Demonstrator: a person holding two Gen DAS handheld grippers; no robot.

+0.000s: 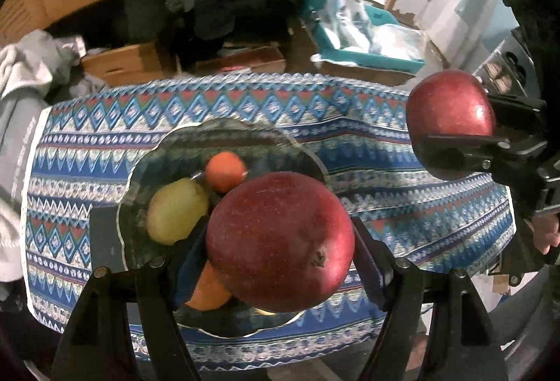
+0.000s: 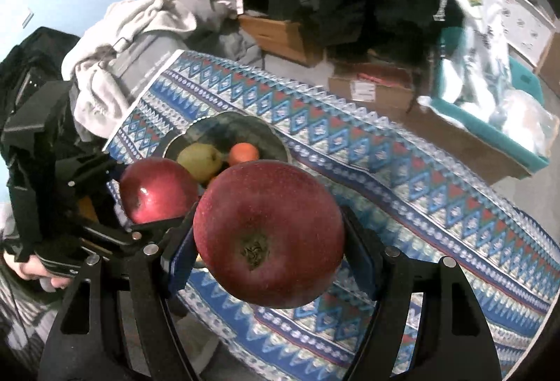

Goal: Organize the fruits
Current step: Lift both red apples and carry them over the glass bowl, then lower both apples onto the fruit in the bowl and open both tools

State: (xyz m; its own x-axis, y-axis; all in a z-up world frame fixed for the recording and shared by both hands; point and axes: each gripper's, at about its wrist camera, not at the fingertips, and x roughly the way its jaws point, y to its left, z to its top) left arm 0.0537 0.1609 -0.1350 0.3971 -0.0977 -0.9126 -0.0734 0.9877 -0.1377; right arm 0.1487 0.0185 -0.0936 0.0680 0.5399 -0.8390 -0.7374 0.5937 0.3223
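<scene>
Apples are held in both grippers, one each, above a counter (image 1: 437, 206) covered by a patterned cloth. The left gripper (image 1: 280, 241) is clenched on a red apple (image 1: 280, 241), its blue-padded fingers (image 1: 190, 262) pressed against the fruit's two sides, with the blossom end turned toward the camera. The right gripper (image 2: 269, 241) is likewise clamped on a second red apple (image 2: 269, 234), gripped across its width.

A glass bowl (image 1: 224, 132) is seen directly beneath and just beyond the left apple, so the left hand is judged the nearer one; only a lowering would be needed there. From the right gripper the bowl (image 2: 269, 132) lies ahead and to the left, past the left gripper, well apart from its own apple.

Inside the bowl a yellow-green pear (image 1: 175, 209) and a small orange fruit (image 1: 225, 171) are lying side by side, touching or nearly so. Another orange fruit (image 1: 208, 290) is partly hidden under the left apple. Free room in the bowl is judged to be limited, so crowding or a roll-off could be risked.
</scene>
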